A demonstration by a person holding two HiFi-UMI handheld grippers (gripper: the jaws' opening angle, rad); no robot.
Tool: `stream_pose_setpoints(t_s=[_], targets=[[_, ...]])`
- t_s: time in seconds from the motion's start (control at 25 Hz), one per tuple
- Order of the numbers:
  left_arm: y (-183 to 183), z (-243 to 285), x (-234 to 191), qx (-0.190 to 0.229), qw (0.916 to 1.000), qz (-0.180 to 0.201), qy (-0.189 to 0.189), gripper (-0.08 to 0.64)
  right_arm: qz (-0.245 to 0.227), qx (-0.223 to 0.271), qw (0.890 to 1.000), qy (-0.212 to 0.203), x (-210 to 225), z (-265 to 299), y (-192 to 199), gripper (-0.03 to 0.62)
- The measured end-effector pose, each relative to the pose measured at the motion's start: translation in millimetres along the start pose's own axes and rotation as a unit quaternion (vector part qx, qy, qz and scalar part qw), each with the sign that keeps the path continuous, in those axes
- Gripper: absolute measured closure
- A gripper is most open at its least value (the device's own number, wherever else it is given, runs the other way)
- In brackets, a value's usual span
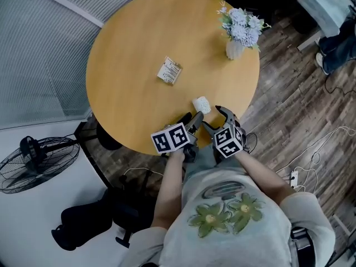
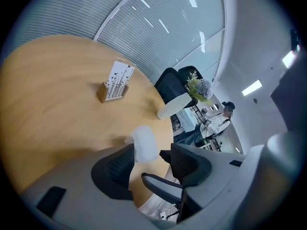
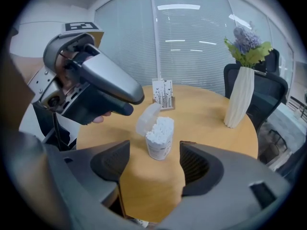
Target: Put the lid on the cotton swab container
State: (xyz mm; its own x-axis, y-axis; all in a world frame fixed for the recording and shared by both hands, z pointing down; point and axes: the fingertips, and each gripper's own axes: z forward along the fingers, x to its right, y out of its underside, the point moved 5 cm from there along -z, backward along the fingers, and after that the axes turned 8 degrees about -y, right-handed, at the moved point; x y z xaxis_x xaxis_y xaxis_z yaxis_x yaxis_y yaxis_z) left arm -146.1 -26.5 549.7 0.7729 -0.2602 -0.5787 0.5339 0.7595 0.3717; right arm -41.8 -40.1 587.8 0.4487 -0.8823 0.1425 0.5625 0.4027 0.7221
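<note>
Light wood forms the round table, the largest thing here, and both grippers hang over its near edge. The left gripper has its jaws spread. In its own view a blurred white shape shows between them, just past the tips and close to the left jaw, and neither pad presses on it. The right gripper also has its jaws wide apart with nothing gripped, and it points across the table beside the left gripper. A white ribbed vase of pale flowers stands well ahead of the right gripper and off to its right, near the far rim. A small card holder with printed cards stands straight ahead of that gripper, beyond the container. The cotton swab container stands upright on the table just ahead of the right gripper, in line with the gap between its jaws and clear of both pads, packed with white swabs. Its clear lid is flipped open and leans out on the side toward the left gripper, right by that gripper's jaw tip; whether they touch I cannot tell.
</note>
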Motion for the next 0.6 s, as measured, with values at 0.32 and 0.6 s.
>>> stream_pose_setpoints(t_s=[0.32,0.6], targets=[[0.4,14.9,-5.5,-0.036,0.9985,-0.025,0.032,0.322,0.012,-0.015,1.0,0.003,5.1,20.7,7.3,0.261],[0.3,26.7,-10.8,-0.058,0.997,-0.032,0.04,0.33,0.024,-0.025,0.999,0.005,8.9,35.9,10.6,0.261]])
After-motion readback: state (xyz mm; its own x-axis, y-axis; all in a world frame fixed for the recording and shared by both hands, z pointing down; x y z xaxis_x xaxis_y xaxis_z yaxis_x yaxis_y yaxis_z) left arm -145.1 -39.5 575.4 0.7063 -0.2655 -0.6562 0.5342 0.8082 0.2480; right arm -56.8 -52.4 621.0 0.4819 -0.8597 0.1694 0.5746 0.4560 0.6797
